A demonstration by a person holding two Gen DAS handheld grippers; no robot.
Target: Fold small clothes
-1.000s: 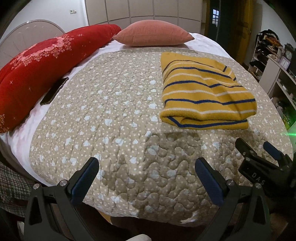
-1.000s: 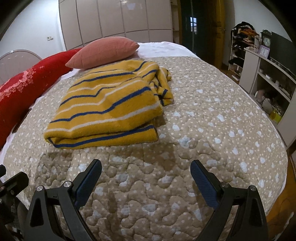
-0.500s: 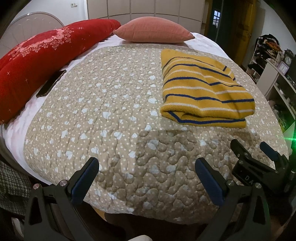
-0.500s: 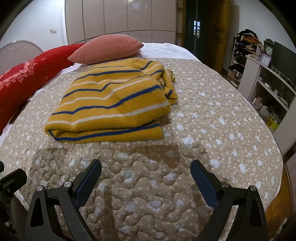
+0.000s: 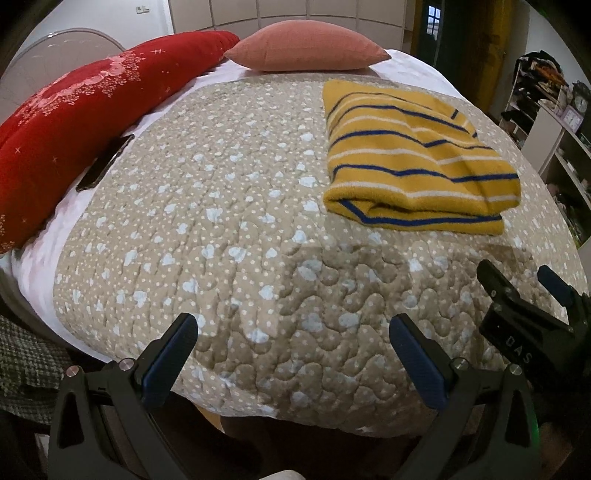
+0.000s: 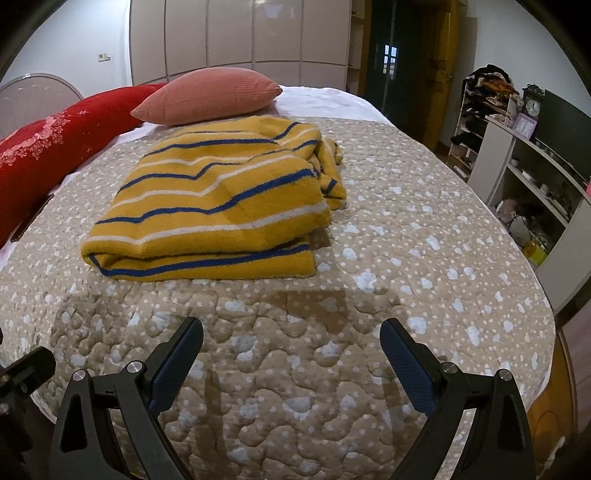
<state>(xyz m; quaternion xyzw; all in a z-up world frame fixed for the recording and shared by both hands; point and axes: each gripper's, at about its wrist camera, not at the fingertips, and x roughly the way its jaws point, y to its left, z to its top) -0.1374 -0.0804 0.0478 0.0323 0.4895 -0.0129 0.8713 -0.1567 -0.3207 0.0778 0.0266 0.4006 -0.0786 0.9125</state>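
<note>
We've got both tongs, left (image 5: 293, 354) and right (image 6: 291, 356), spread wide and holding nothing, hovering over the bed's near edge. The striped sweater (image 6: 218, 210) sits folded on the quilt (image 6: 406, 258). Looks soft and floppy; we'd pinch the thick folded edge.

A bed (image 6: 424, 229) under a beige dotted quilt fills the room. A pink cushion (image 6: 210, 96) and a red bolster (image 5: 70, 122) lie at its far-left side. Pale wardrobe doors (image 6: 240, 33) line the far wall; white shelves (image 6: 532, 173) stand at right.
</note>
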